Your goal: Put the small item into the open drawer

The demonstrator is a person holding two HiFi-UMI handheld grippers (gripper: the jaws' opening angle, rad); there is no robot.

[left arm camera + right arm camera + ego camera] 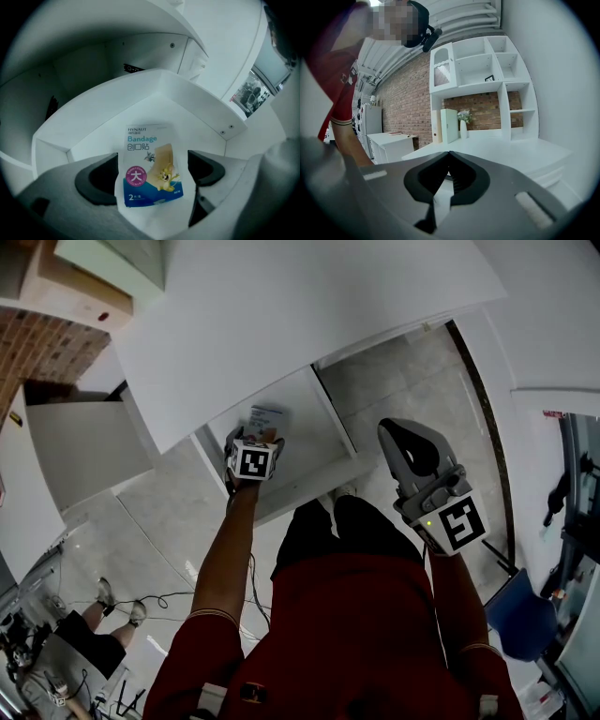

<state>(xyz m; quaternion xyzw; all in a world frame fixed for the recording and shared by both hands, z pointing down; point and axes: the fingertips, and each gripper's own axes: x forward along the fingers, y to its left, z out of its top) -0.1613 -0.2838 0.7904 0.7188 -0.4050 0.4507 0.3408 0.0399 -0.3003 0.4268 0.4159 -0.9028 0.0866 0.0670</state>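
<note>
Two pads spread wide on the left claw (152,177), neither pressing the bandage packet (149,159) between them. Seems to rest printed face up on the floor of the open drawer (201,117), top edge toward 12 o'clock of the claw. Probably placed already, with only the retreat left. Best to lift straight back along the line of approach, pads held apart so neither one drags or flips the packet. Avoid drifting toward 2 o'clock, where the drawer's side wall stands near. Look for any cling to a pad before clearing the rim. Right claw (449,157) closed tip to tip, empty, roughly level, at 3 o'clock of the left in the head view; sensible to leave idle there.
</note>
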